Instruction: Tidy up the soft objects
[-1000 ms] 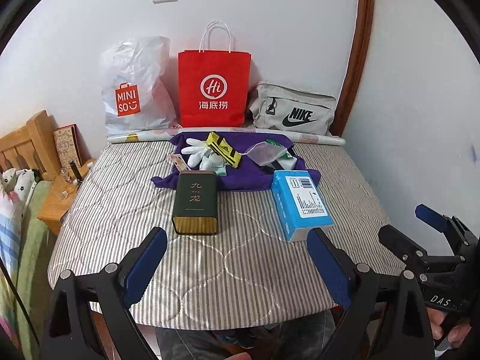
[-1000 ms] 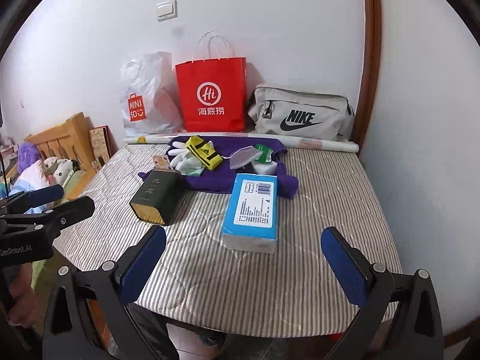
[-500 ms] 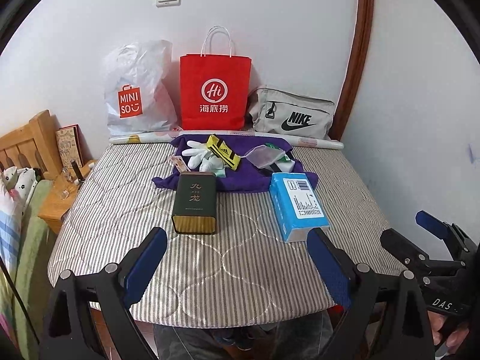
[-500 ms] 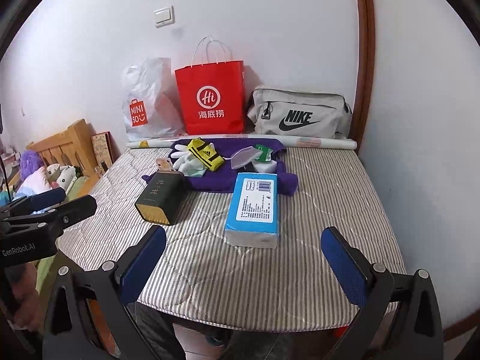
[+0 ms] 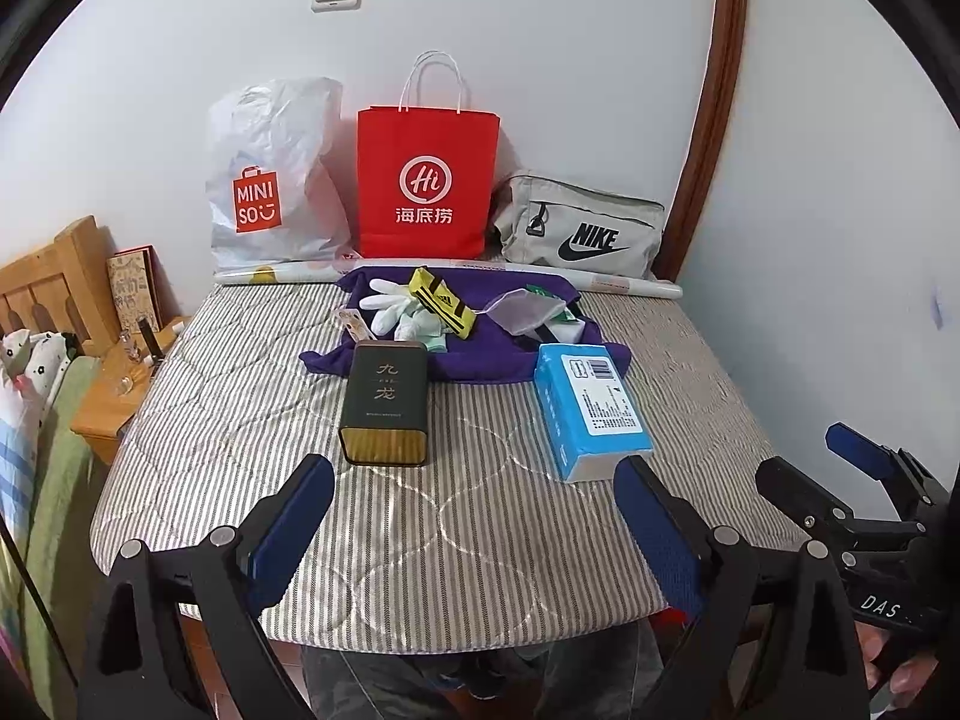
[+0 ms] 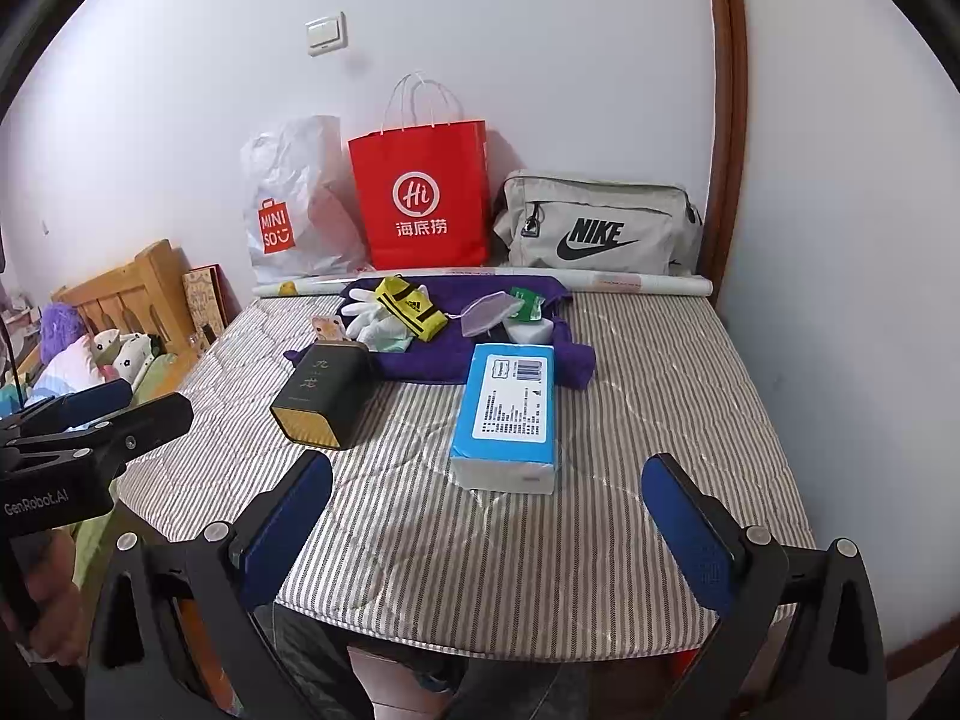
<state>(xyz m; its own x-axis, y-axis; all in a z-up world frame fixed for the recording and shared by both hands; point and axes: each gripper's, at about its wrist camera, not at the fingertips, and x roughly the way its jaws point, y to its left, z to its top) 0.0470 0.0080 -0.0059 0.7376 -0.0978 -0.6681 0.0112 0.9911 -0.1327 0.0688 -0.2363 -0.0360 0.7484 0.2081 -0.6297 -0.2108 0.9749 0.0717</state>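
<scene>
- The soft things lie heaped on a purple cloth (image 5: pixel 480 354) spread at the far end of the striped mattress (image 5: pixel 420 516): white gloves (image 5: pixel 390 309), a yellow and black band (image 5: pixel 441 302), a small translucent pouch (image 5: pixel 519 312) and, at the cloth's right end, some green and white pieces too small to name.
- By my judgement all of these are light and limp. They will fold and sag when lifted, so a pinch on a bunched middle or a thick edge should hold better than a grab at a loose fingertip of the gloves. The pouch looks slick and may slip from the pads.
- The cloth itself would drag everything lying on it if taken by a corner.
- Just in front of the cloth lies a dark tin (image 5: pixel 384 411) on its side, touching the cloth's near edge. To the tin's right lies a blue tissue pack (image 5: pixel 591 408), its far end overlapping the cloth. The pack should give under pressure; the tin looks rigid.
- Beyond the cloth, against the wall, stand a white Miniso bag (image 5: pixel 270 180), a red paper bag (image 5: pixel 427 180) and a grey Nike bag (image 5: pixel 582 228).
- The left gripper (image 5: pixel 474 528) hovers over the mattress's near edge, jaws spread wide and holding nothing.
- The right gripper (image 6: pixel 486 531) is likewise wide open and empty, well short of the cloth, lined up roughly with the tissue pack.
</scene>
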